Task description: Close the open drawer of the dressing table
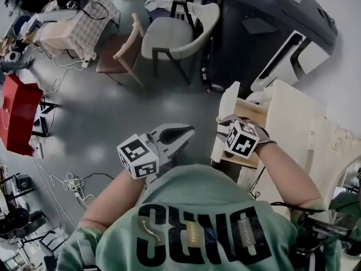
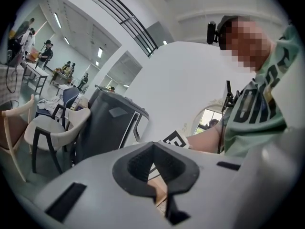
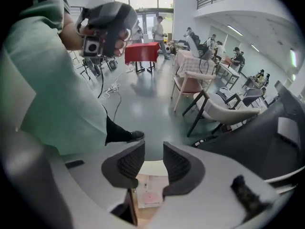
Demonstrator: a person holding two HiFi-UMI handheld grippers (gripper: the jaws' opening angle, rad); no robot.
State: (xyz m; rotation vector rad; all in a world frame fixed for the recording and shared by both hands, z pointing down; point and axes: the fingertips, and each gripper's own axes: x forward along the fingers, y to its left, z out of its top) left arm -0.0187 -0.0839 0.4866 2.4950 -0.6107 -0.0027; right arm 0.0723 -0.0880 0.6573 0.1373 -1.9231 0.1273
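Wood and a cream edge show below the right gripper, which hangs nose-down over the front of the drawer with its jaws parted and nothing pinched, so the step in hand looks like settling on that front to push. Best, I judge, to lay the gripper against the middle of the front and press straight back into the counter — a shove off to one side could skew the drawer and jam it. The left gripper is clenched on nothing, out over the floor just beside the drawer, and need not help. The drawer stands pulled well out of the counter at the person's right: cream front, bare wood inside, what seems a pale pinkish sheet lying on its bottom.
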